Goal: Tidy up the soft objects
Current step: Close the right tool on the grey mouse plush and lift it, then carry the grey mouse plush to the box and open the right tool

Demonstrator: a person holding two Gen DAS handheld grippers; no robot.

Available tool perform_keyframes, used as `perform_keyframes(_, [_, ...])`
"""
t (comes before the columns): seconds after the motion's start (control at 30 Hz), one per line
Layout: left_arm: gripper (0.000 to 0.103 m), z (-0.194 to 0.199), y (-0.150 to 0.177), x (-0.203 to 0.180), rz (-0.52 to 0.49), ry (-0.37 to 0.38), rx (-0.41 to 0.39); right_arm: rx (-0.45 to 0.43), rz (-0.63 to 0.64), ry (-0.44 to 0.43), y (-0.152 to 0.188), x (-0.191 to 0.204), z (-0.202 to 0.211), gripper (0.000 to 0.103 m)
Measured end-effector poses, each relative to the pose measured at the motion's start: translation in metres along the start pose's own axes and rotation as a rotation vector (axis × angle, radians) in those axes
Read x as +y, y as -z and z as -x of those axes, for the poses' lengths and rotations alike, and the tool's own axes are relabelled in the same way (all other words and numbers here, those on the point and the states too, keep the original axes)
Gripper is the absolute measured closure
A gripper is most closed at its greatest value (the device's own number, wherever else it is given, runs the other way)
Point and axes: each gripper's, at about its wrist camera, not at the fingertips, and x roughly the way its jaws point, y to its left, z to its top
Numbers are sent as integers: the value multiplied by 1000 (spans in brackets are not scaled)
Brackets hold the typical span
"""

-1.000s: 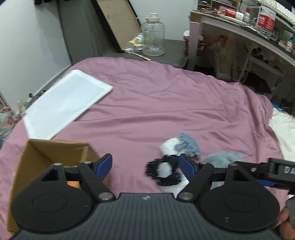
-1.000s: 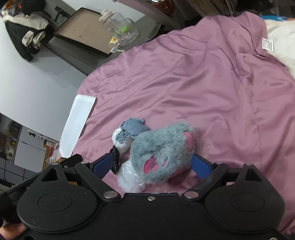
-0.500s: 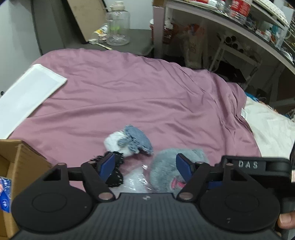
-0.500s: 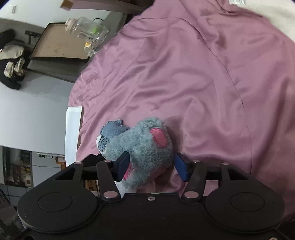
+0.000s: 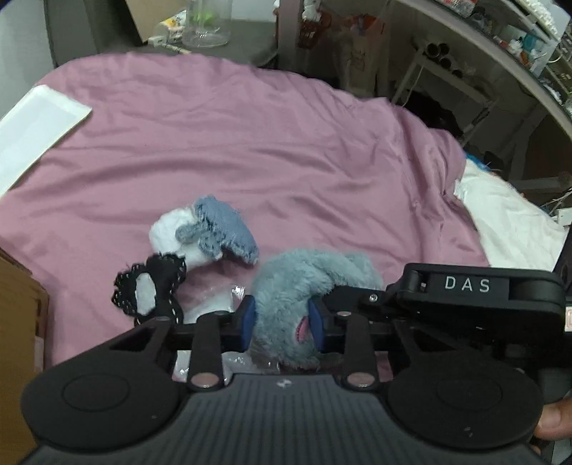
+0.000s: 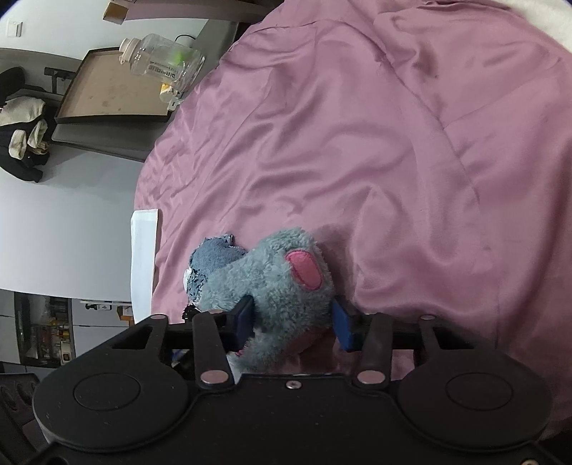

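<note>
A grey plush toy (image 5: 304, 275) with pink ears lies on the purple bed cover (image 5: 268, 143). Both grippers hold it. My left gripper (image 5: 281, 316) is shut on its near end, blue pads pressed into the fur. My right gripper (image 6: 293, 322) is shut on the same grey plush toy (image 6: 279, 279) from the right; its black housing (image 5: 464, 286) shows in the left wrist view. Just behind the plush lie a white and denim-blue soft toy (image 5: 203, 232), a black lace piece (image 5: 150, 289) and a clear plastic bag (image 5: 214, 304).
A cardboard box (image 5: 18, 322) stands at the left edge of the bed. A white flat sheet (image 5: 35, 118) lies at the far left, a white blanket (image 5: 507, 229) at the right. Beyond the bed are a glass jar (image 5: 205, 25) and cluttered shelves (image 5: 500, 53).
Both grippers have closed on the grey plush toy. The left gripper swung right, away from the box and over the pile, to meet the plush.
</note>
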Motion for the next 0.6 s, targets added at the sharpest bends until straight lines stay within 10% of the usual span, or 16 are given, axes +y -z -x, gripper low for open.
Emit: perform_keyframes(0.6, [82, 64, 6, 16, 1, 70, -120, -91, 162, 15, 21, 55, 30, 71])
